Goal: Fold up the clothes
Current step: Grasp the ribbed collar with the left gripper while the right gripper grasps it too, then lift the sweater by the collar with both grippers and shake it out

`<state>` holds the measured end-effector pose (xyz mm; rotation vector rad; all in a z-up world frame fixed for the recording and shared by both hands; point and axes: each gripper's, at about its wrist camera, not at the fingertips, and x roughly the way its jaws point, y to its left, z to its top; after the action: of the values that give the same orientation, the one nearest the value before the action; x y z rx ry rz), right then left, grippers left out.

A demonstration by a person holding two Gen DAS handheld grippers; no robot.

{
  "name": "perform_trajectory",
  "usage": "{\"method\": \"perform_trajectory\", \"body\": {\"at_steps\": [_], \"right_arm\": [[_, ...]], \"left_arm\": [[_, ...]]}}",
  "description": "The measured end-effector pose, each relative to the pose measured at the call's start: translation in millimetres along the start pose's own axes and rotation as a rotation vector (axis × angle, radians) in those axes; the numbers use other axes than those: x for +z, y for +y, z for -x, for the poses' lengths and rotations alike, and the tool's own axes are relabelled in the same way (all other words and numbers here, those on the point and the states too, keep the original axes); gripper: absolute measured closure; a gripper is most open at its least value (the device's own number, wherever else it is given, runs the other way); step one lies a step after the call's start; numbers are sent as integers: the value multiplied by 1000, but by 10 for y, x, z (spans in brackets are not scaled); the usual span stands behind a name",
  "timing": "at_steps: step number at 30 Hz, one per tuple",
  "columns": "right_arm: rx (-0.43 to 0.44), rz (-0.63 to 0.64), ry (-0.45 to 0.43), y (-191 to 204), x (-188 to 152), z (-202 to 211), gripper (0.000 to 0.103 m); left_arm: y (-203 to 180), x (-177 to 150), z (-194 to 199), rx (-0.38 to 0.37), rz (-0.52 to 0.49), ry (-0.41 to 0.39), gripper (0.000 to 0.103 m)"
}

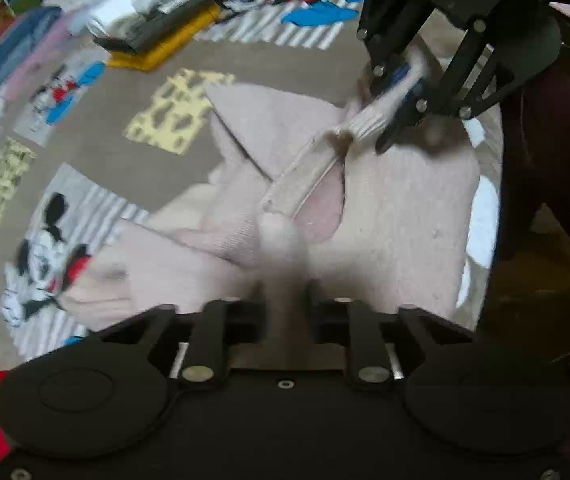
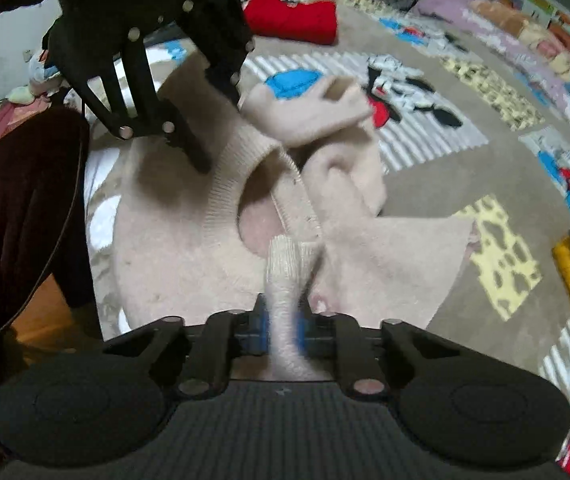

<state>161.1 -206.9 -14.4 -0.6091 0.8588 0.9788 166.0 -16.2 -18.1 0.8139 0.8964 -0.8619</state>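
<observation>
A pale pink knitted sweater (image 1: pixel 405 208) lies crumpled on a cartoon-print rug (image 1: pixel 97 152). The left gripper (image 1: pixel 285 280) pinches a bunched fold of the sweater near its neckline. The right gripper (image 2: pixel 285 320) pinches the ribbed collar edge (image 2: pixel 289 268). Folded clothes (image 1: pixel 157 12) sit well apart.

pinched sweater (image 1: pixel 385 208) folds blurred, fingertips hidden

Home playroom: cartoon rug (image 2: pixel 417 92), clothes piles (image 1: pixel 153 12)
</observation>
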Motion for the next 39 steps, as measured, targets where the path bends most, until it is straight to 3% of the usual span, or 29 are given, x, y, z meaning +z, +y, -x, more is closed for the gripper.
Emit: {"method": "perform_trajectory", "body": {"at_steps": [7,16,33,39], "right_arm": [[-120,68,-83,51,163,469,92],[-272,149,-140,-304,683,801,93],[-519,175,-213,-1617,1518,814,93],[-689,164,-329,-1997,1761,881,94]], "left_arm": [[115,19,409,155,-32,-52,95],[600,292,727,331,-54,-98,95],[1805,1028,744,615,-69,-151,95],[2105,1358,752,840,-61,-197,95]]}}
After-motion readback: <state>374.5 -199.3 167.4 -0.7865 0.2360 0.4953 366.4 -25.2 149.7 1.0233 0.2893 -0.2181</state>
